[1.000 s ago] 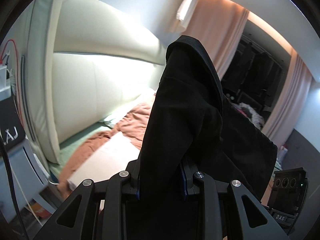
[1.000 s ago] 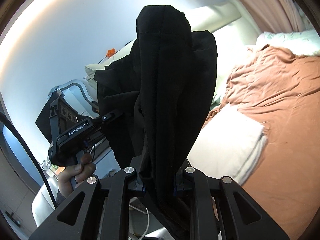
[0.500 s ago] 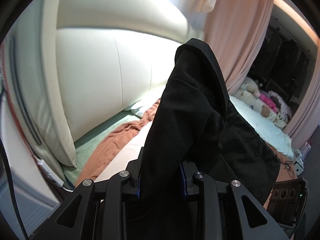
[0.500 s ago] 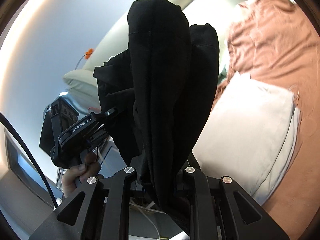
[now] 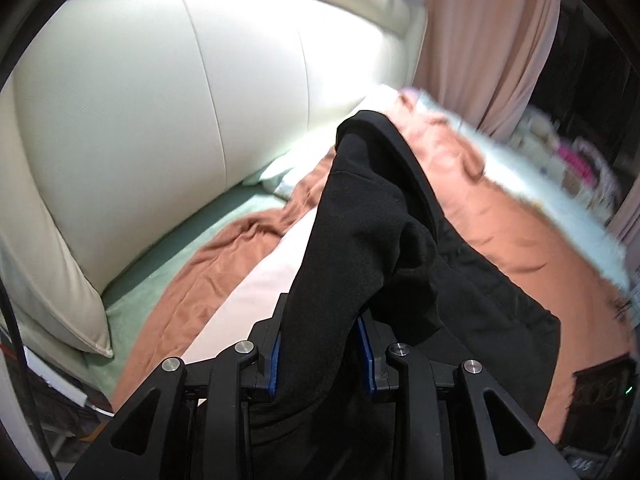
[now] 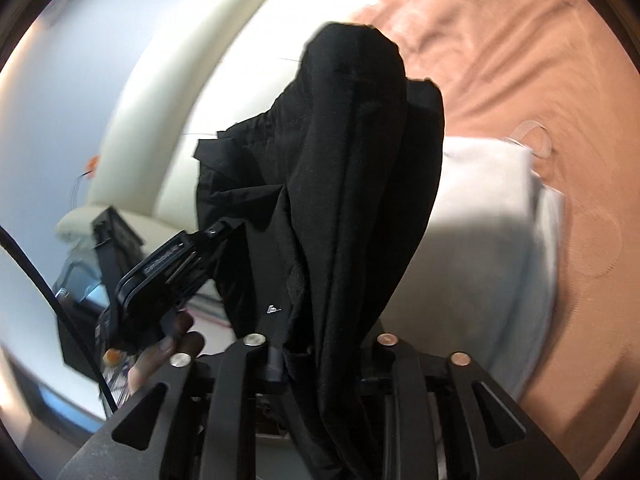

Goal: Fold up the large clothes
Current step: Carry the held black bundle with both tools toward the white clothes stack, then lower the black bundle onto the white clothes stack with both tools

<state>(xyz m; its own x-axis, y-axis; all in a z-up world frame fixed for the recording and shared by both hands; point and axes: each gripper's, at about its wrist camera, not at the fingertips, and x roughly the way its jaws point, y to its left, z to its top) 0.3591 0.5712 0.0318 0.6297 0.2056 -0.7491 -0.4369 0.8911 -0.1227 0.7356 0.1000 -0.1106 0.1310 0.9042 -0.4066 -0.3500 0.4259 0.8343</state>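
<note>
A large black garment [image 5: 380,240] hangs in the air between both grippers, above the bed. My left gripper [image 5: 320,356] is shut on one bunched part of it; the cloth rises from between the jaws and drapes to the right. My right gripper [image 6: 324,360] is shut on another bunched part of the same garment [image 6: 352,184], which stands up in a tall fold and hides the fingertips. The left gripper [image 6: 160,276], held in a hand, shows in the right wrist view, with the cloth stretched over to it.
Below lies a bed with a rust-orange sheet [image 5: 520,248] [image 6: 540,60], a white pillow [image 6: 480,232] [image 5: 256,280] and a green sheet [image 5: 168,272]. A cream padded headboard [image 5: 180,120] stands behind. Pink curtains [image 5: 492,40] hang at the far right.
Both grippers have tilted downward toward the bed, still holding the garment. The wall and ceiling have left the views and the bed and pillow fill more of them.
</note>
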